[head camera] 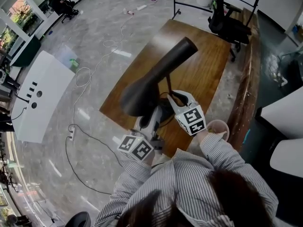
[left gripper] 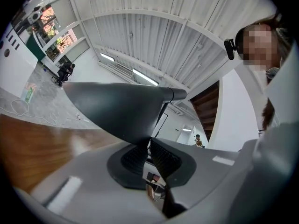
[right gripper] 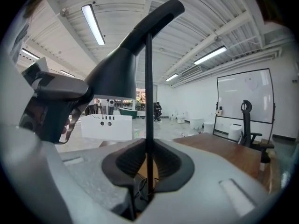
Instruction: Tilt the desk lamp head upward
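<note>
— Desk lamp head is lying across the middle of the head view, over the wooden table, with its wide mouth pointing to 7 o'clock and its narrow neck to 1 o'clock. What are we failing to make out?

— We are not seeing the lamp's base; it is hiding beneath both grippers. We are watching the left gripper pinching the shade's lower rim, jaws pressed onto it, and the right gripper squeezing the thin stem between its pads.

— Any containers?

— We are noticing a pale round cup at 4 o'clock, just beside the right sleeve, which is partly covering it. We cannot tell what it is holding.
</note>
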`<state>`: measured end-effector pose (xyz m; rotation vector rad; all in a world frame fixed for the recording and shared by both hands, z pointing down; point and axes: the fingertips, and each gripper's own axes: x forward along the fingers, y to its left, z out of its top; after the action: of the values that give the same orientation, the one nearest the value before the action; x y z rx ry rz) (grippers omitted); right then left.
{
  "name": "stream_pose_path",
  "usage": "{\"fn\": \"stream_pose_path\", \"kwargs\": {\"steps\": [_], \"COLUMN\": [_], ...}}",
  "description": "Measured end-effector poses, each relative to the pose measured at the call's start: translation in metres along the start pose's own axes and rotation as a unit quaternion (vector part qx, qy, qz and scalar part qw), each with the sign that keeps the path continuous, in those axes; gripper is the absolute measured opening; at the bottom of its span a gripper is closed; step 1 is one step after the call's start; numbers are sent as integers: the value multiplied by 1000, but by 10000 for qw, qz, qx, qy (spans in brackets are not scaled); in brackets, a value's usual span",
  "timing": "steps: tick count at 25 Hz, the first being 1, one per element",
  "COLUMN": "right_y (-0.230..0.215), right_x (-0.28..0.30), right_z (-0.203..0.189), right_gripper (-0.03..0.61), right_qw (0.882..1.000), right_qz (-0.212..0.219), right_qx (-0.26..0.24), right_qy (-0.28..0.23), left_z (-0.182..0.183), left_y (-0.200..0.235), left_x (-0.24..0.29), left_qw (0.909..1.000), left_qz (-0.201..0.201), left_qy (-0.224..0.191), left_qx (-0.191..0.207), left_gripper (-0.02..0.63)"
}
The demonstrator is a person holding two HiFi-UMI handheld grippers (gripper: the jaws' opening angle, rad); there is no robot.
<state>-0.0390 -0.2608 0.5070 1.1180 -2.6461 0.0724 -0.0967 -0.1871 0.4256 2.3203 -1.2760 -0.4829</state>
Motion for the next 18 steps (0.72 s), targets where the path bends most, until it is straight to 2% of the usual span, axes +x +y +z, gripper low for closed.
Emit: {"fn": "stream_pose_path", "kwargs": {"steps": [9, 14, 18], "right_y": [-4, -1, -1], "right_x": [-1, 0, 0], "right_z": [1, 2, 3], "right_gripper": [48, 48, 48], "right_qw": [10000, 9999, 9998], "right_qz": [35, 112, 173], "right_qx": [9, 15, -15], "right_qy": [-1, -6, -38], "left_z": [15, 32, 41], "left_y": [0, 2, 5], "left_x": [-7, -17, -21], "left_qw": [9985, 9945, 9936], "left_qz": [162, 227, 268], "left_qy": [55, 95, 81], "left_qx": [514, 1020, 1094], "left_gripper": [12, 15, 17]}}
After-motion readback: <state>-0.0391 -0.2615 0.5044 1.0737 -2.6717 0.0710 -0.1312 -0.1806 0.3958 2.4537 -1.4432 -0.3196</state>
